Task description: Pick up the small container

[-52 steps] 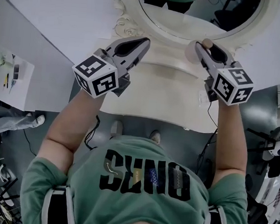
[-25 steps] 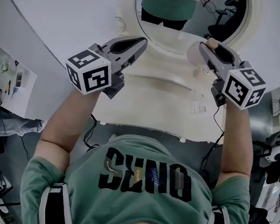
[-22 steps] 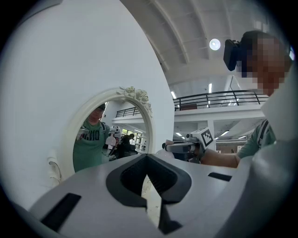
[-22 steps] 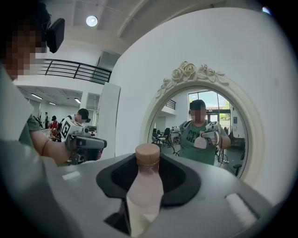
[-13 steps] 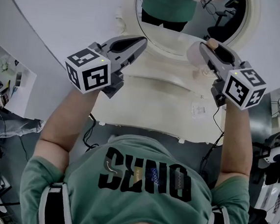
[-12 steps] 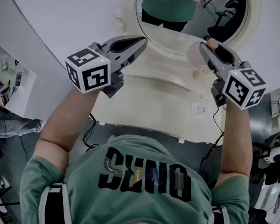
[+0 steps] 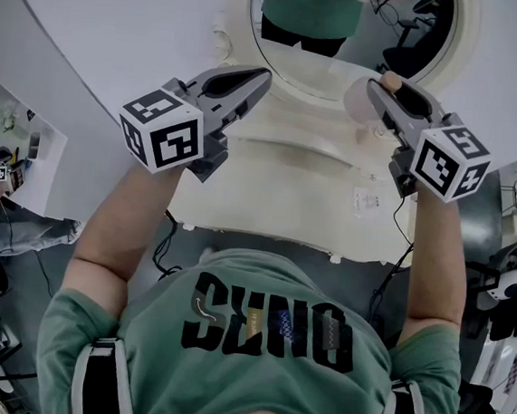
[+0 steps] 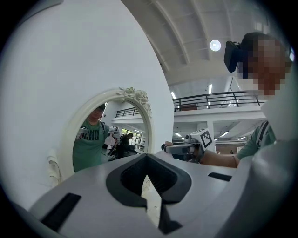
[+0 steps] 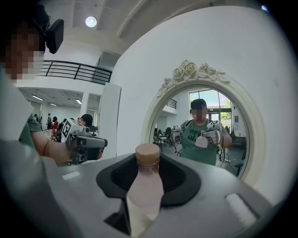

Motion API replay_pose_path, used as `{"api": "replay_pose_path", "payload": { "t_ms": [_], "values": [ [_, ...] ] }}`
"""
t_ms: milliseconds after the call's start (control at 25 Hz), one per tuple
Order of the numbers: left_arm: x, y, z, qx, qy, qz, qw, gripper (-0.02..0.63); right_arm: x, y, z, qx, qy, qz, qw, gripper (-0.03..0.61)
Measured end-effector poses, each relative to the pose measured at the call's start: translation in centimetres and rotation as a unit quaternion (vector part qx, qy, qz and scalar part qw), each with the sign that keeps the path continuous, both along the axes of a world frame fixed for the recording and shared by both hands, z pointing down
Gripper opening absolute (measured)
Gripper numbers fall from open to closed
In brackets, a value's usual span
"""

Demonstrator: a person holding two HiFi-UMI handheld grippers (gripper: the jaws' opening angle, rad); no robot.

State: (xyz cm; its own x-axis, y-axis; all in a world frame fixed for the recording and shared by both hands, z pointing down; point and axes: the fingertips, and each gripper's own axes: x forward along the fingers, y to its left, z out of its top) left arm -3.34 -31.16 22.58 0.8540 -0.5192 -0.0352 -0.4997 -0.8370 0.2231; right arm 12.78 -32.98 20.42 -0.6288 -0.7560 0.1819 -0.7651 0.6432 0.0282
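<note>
The small container (image 7: 360,98) is a pale pink bottle with a tan cap (image 9: 147,153). It is held off the table, upright, in front of the round mirror (image 7: 348,37). My right gripper (image 7: 377,85) is shut on it, and the bottle's body (image 9: 145,186) fills the gap between the jaws in the right gripper view. My left gripper (image 7: 260,76) hovers level to the left of it, shut and holding nothing. In the left gripper view the left gripper (image 8: 153,195) has its jaws meeting.
A cream vanity table (image 7: 279,185) stands below both grippers against a white wall. The mirror's ornate white frame (image 9: 191,72) rises behind the bottle and shows my reflection. A desk with small items (image 7: 8,159) stands at the far left, and cables lie on the floor.
The head view has shifted a little since the earliest frame. Over the last second neither gripper has moved, and the bottle stays in the right one.
</note>
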Motion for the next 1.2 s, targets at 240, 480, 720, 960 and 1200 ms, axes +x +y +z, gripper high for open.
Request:
{"api": "replay_pose_path", "payload": {
  "t_ms": [240, 480, 720, 960, 1200],
  "values": [
    [0.07, 0.09, -0.07, -0.002, 0.0, 0.001, 1.0, 0.003, -0.04, 0.1, -0.05, 0.0, 0.001, -0.001, 1.0, 0.146],
    [0.05, 0.09, 0.02, -0.006, 0.0, 0.001, 1.0, 0.003, -0.04, -0.09, 0.19, -0.002, 0.006, -0.001, 1.0, 0.146],
    [0.07, 0.13, 0.02, -0.008, -0.002, 0.0, 1.0, 0.003, -0.25, -0.06, 0.14, -0.002, 0.008, -0.005, 1.0, 0.146],
    [0.06, 0.23, -0.06, -0.007, -0.002, 0.0, 1.0, 0.003, -0.32, 0.03, 0.06, 0.0, 0.01, -0.007, 1.0, 0.146],
    [0.04, 0.14, 0.01, -0.008, 0.0, 0.001, 1.0, 0.003, -0.33, -0.02, 0.09, 0.0, 0.012, -0.009, 1.0, 0.146]
  ]
}}
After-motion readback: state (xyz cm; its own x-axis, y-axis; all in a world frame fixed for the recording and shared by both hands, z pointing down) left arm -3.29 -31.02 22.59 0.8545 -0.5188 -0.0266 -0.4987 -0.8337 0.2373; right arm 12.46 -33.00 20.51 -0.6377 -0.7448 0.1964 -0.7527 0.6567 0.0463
